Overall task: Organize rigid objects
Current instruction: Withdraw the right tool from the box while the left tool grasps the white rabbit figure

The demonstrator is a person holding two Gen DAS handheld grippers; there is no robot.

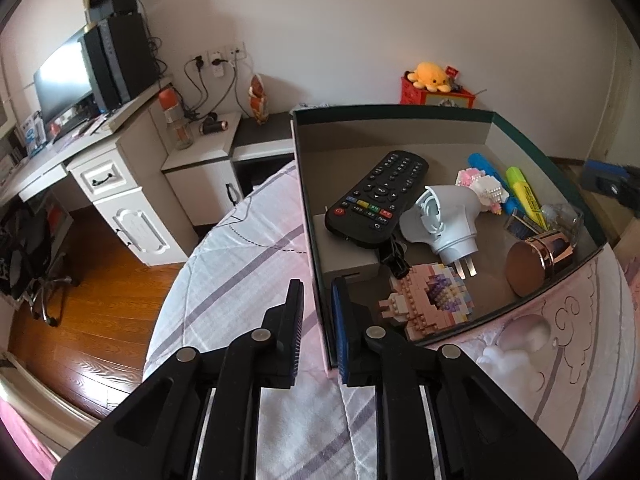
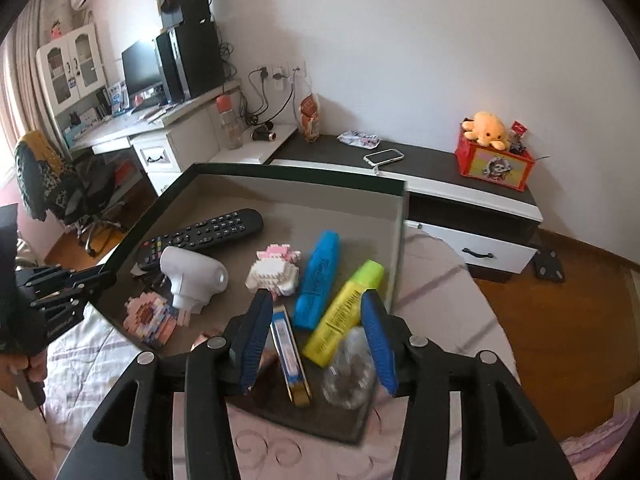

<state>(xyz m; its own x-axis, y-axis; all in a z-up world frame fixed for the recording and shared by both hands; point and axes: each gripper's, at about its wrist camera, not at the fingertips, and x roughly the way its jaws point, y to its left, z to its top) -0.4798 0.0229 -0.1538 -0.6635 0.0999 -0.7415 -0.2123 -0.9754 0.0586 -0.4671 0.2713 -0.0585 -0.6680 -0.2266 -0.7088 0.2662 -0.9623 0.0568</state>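
Observation:
A shallow box with dark rim lies on the bed. It holds a black remote, a white plug adapter, pink brick models, a blue highlighter, a yellow highlighter, a copper-capped jar and a clear round object. My left gripper is shut on the box's near-left wall; it also shows in the right wrist view. My right gripper is open above the box's near corner, around nothing.
The bed has a pink and lilac striped sheet. Beyond it stand a white desk with monitor, a dark-topped low cabinet with a phone and a red box bearing a yellow plush, and wood floor.

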